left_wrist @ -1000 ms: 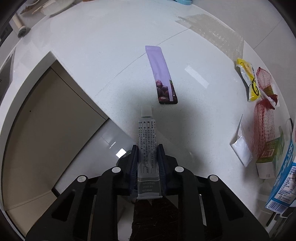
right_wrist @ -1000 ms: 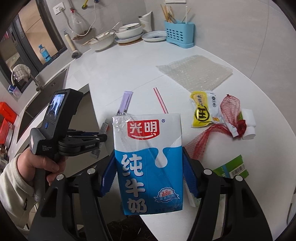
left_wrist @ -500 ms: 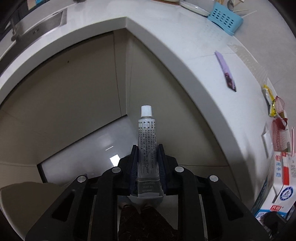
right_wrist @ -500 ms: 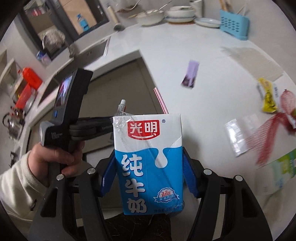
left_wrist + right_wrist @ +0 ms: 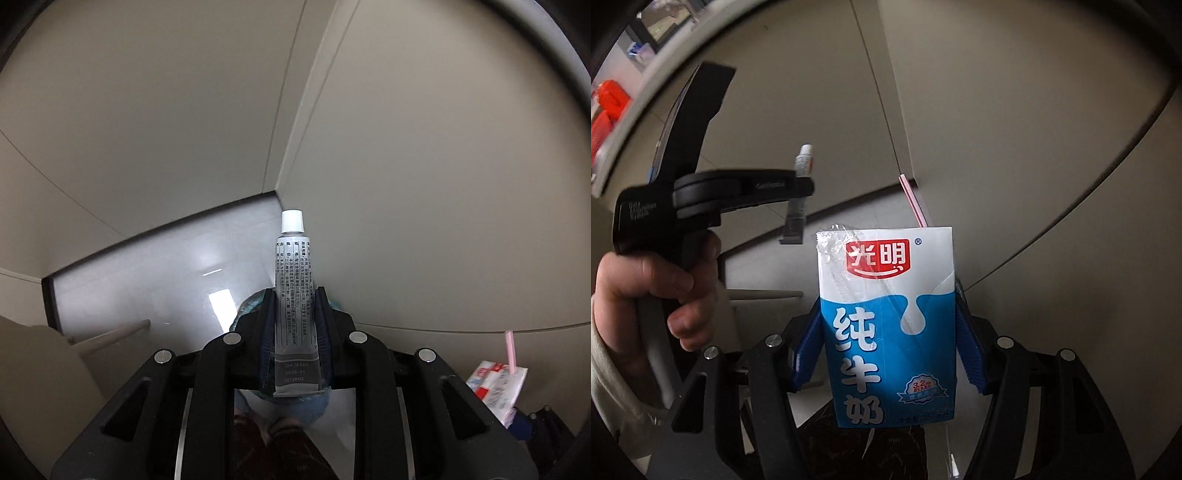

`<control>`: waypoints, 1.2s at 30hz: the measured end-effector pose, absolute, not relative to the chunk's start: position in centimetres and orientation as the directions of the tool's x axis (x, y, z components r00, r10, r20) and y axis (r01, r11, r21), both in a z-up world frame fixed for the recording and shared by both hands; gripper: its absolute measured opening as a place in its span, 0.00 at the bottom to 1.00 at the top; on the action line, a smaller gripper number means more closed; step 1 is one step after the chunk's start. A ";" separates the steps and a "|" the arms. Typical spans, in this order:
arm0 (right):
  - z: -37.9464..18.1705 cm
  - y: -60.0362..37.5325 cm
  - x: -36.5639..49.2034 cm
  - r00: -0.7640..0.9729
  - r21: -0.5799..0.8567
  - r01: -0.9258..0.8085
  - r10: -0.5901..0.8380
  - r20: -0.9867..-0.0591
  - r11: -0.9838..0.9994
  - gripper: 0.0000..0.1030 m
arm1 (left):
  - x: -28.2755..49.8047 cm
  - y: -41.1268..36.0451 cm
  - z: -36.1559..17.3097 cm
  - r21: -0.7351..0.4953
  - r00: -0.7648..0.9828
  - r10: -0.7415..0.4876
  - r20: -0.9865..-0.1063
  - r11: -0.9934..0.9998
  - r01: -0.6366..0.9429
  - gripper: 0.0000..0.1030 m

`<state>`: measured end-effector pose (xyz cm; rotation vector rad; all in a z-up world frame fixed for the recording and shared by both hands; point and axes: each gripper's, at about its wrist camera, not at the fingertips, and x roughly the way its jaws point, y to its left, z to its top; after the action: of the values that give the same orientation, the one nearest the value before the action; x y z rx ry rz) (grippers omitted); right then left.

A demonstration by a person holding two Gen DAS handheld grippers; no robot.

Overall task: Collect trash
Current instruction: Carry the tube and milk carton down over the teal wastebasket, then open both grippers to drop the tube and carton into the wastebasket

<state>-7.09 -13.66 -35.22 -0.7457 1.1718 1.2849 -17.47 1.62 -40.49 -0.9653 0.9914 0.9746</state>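
Observation:
My left gripper [image 5: 293,295] is shut on a small silver tube [image 5: 291,280] with a white cap, its tip pointing toward the floor below the counter. The same tube [image 5: 802,166] and the left gripper [image 5: 798,184], held by a person's hand [image 5: 653,288], show at the left of the right wrist view. My right gripper [image 5: 888,317] is shut on a blue and white milk carton [image 5: 886,325] with a pink straw [image 5: 912,201] sticking out of its top. That carton [image 5: 496,387] also shows at the lower right of the left wrist view.
Beige cabinet fronts [image 5: 424,166] fill both views, meeting at a corner [image 5: 273,188] above a glossy grey floor [image 5: 166,269]. A countertop edge [image 5: 646,85] with red items [image 5: 605,110] runs along the upper left of the right wrist view.
Both grippers have dropped from above the countertop to below its edge in front of the cabinets. The trash on the counter has left both views. The tube and the carton stay gripped.

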 end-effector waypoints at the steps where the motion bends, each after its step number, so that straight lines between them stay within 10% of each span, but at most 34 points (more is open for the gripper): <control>1: -37.0 -13.6 -7.1 -0.101 0.168 -0.966 0.313 -0.944 0.195 0.59 | -17.7 1.5 -42.4 -0.195 0.245 0.184 -0.952 0.254 -0.947 0.20; 15: -57.4 -14.4 -7.9 -0.063 0.120 -0.943 0.187 -0.980 0.309 0.59 | -17.9 -2.1 -66.0 -0.212 0.215 -0.020 -0.976 0.279 -0.937 0.20; 25: -62.0 -13.8 -7.0 -0.069 0.110 -0.938 0.135 -0.988 0.328 0.59 | -17.2 -4.2 -70.0 -0.209 0.204 -0.050 -0.978 0.346 -0.915 0.23; 36: -62.6 -11.4 -6.7 -0.082 0.134 -0.938 0.170 -0.982 0.320 0.59 | -19.9 -3.2 -66.8 -0.129 0.148 0.046 -0.988 0.286 -0.950 0.76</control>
<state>-6.66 -11.36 -62.60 -0.7949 1.3129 1.1039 -19.95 -3.24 -66.81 -1.0145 1.1802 0.9299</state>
